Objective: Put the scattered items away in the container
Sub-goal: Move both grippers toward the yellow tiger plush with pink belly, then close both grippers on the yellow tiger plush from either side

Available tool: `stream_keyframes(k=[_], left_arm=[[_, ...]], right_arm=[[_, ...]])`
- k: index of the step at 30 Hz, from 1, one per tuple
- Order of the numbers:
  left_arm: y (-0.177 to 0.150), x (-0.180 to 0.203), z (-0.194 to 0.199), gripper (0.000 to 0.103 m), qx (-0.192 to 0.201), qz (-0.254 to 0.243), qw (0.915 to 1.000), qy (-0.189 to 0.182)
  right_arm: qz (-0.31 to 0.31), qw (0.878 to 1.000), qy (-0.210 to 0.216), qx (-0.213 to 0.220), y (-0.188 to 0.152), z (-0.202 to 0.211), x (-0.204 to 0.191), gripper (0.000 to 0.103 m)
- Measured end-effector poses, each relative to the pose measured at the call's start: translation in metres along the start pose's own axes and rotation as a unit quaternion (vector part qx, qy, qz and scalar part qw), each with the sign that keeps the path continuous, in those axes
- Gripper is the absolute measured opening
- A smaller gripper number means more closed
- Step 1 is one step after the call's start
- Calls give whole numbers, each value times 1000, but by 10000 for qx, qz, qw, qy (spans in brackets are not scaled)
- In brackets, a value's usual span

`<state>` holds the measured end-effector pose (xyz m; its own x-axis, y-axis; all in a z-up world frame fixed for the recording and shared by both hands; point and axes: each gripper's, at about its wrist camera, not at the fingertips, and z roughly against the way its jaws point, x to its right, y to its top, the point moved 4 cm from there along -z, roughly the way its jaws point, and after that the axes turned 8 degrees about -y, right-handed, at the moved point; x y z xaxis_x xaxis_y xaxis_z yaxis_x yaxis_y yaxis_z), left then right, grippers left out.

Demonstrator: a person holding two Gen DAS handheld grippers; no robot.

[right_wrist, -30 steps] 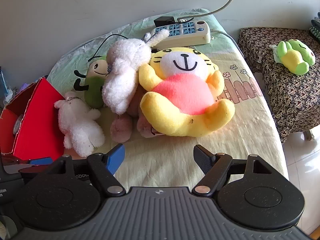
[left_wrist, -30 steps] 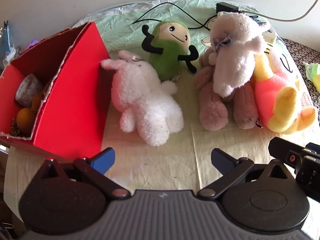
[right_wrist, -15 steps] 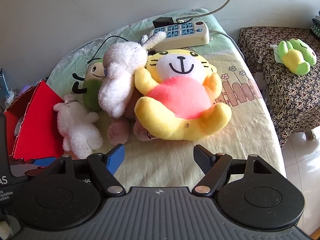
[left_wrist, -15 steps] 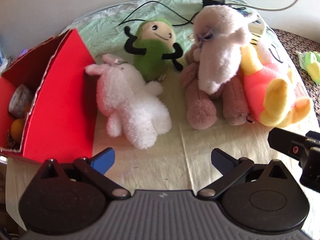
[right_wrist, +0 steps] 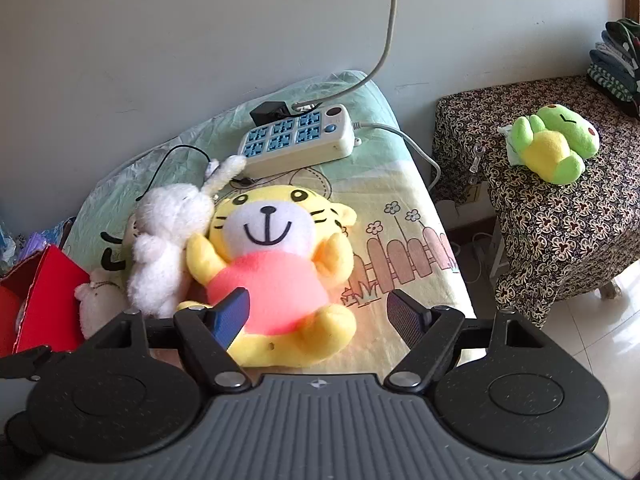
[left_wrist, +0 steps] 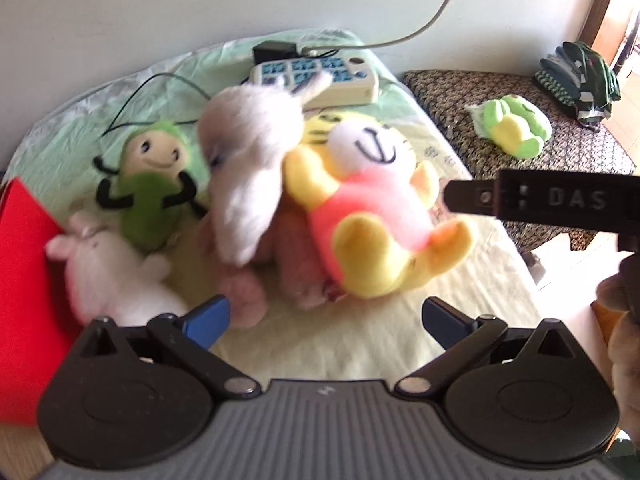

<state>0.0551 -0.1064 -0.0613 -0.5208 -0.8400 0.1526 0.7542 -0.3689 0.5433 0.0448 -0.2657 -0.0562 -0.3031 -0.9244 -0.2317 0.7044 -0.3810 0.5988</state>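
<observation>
Approach step. Right gripper [right_wrist: 318, 314] open over the tiger plush [right_wrist: 272, 276] on the desk [right_wrist: 404, 216]; left gripper [left_wrist: 324, 320] open, empty. Next: close on tiger, carry to red box [right_wrist: 44, 300] at left.

Left wrist view blurred; red box [left_wrist: 24, 300] cut off (left edge); brown plush [left_wrist: 296, 272] mostly hidden.

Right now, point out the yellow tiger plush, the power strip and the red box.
yellow tiger plush [right_wrist: 268, 292], right wrist view, pink belly.
power strip [right_wrist: 298, 140], right wrist view, socket face.
red box [right_wrist: 50, 300], right wrist view, outer wall.
</observation>
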Motion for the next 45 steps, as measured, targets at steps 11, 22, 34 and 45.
stream_keyframes(k=[11,22,34,45], left_arm=[[20,-5,-45,80,-174,213,9992,-279],[18,-12,-54,65,-213,242,9968,-737],[17,22,-35,50,-191,-148,9932,-1135],[8,41,18,50,202,-538,9901,-1279]], right_arm=[[-484,9887,1141,-843,24,-72,13,79],[-984,9610,2261,-1250,25,-123,8,91],[-1077,9669,2138,-878,21,-75,26,60],[-838,9821,1687,-103,12,-4,21,62]])
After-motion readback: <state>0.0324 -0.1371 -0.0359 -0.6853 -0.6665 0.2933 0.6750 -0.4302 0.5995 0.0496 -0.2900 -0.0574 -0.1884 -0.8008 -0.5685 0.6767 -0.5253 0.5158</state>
